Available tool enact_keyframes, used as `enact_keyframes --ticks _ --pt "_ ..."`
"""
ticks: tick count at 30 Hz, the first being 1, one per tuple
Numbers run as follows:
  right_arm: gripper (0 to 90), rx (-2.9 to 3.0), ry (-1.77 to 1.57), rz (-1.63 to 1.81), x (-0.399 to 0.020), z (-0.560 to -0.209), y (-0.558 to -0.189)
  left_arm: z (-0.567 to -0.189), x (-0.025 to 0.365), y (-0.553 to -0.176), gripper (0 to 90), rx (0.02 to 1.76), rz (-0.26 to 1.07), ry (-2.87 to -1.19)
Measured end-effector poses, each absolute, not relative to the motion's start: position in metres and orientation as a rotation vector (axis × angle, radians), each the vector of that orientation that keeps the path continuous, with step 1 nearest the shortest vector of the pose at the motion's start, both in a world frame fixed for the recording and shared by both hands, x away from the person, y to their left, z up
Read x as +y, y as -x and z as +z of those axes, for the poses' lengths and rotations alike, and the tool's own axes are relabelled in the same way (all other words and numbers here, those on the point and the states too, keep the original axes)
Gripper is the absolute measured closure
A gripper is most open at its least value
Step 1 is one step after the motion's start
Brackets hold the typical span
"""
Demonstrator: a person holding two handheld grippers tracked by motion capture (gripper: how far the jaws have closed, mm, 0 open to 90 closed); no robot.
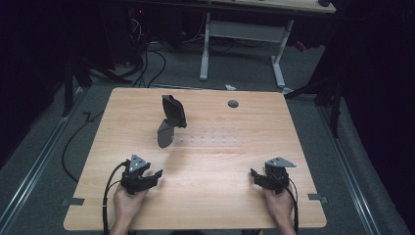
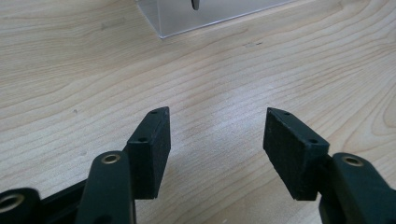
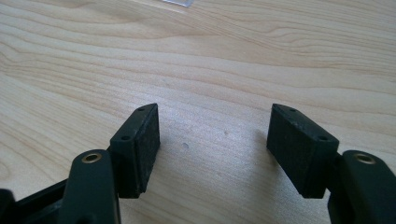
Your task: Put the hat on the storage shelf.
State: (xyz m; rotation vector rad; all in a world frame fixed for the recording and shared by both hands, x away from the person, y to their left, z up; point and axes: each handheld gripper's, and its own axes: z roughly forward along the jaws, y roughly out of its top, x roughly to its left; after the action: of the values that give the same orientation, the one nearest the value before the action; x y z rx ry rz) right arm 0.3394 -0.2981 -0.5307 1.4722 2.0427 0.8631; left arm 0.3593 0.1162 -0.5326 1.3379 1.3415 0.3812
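A black angular object [image 1: 173, 111] stands upright in the middle of the far half of the wooden table [image 1: 215, 205], with a grey part [image 1: 165, 134] below it. A faint clear plastic piece [image 1: 210, 137] lies to its right. My left gripper [image 1: 155, 175] rests low near the front left, held by a hand. Its jaws [image 2: 217, 112] are open over bare wood, and ahead is a clear box corner [image 2: 187, 18] with a dark tip [image 2: 195, 4] inside. My right gripper [image 1: 253, 176] rests near the front right, and its jaws [image 3: 214, 108] are open with nothing between them.
A round grommet hole [image 1: 233, 103] sits near the table's far edge. Beyond the table are a white desk frame [image 1: 244, 39] and cables [image 1: 147, 63] on the grey floor. A black cable [image 1: 105, 205] trails from the left gripper over the front edge.
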Motion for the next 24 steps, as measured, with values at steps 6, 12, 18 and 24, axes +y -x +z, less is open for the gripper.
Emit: enact_keyframes --ticks 6,12,18,24 --pt "34.8 2.044 -1.472 0.863 -0.298 -0.531 -0.339 -0.539 0.110 -0.360 41.0 1.337 0.419 -1.378" --pt "34.7 2.044 -1.471 0.864 -0.298 -0.531 -0.339 -0.545 0.102 -0.360 39.0 1.318 0.458 -1.432" --pt "34.7 2.046 -1.467 0.865 -0.298 -0.531 -0.340 -0.546 0.103 -0.362 34.8 1.331 0.435 -1.403" --pt "34.6 2.046 -1.467 0.865 -0.298 -0.531 -0.339 -0.547 0.102 -0.361 30.1 1.327 0.427 -1.411"
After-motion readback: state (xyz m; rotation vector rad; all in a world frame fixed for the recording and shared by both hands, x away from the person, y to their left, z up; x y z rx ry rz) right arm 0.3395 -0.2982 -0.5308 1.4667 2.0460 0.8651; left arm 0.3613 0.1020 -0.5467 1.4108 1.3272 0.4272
